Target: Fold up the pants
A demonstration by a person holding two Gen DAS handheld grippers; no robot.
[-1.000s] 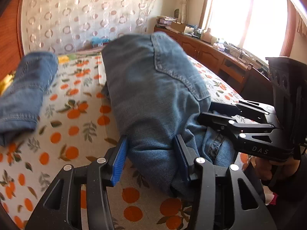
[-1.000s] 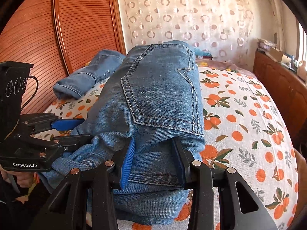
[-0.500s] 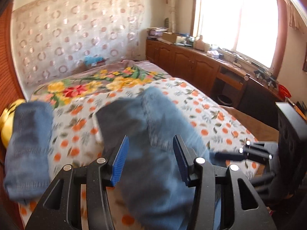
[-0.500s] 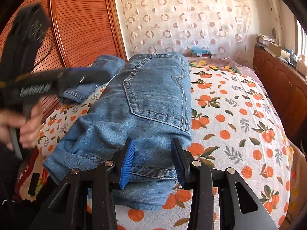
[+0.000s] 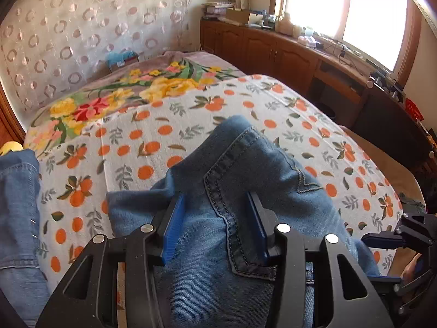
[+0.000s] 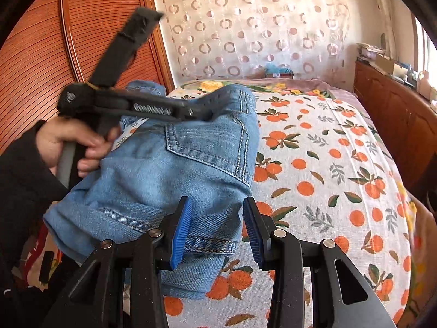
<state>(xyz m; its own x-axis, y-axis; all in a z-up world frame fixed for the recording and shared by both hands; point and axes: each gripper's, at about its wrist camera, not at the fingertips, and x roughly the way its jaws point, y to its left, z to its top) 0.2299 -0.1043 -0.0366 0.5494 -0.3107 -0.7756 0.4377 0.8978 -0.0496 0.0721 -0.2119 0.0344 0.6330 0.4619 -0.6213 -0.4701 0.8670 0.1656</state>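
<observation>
My left gripper (image 5: 215, 224) has its blue fingers (image 5: 173, 225) spread, with the folded pants (image 5: 232, 191) filling the space between and beyond them. The denim looks bunched between the pads, but I cannot tell whether they press on it. A back-pocket seam runs straight up between the fingers.

My right gripper (image 6: 215, 229) shows its fingers (image 6: 180, 232) partly spread over the near hem edge of the pants (image 6: 174, 172). The left pad touches the fabric; the right pad stands just clear of it, over the sheet. No pinch is visible.

Beyond the right fingers, the pants lie as a folded bundle on the bed (image 6: 341, 191), pocket side up. The bedsheet is white with an orange-fruit print. To the upper left of those fingers, the left gripper (image 6: 196, 113), blurred, sits over the far part of the bundle, held by a hand (image 6: 73, 142) in a dark sleeve.

Left of the left fingers lies a second denim piece (image 5: 16, 218). Farther out is a floral blanket (image 5: 131, 93), then a curtain (image 5: 82, 35). A wooden cabinet (image 5: 286, 54) stands under the window, far right.
</observation>
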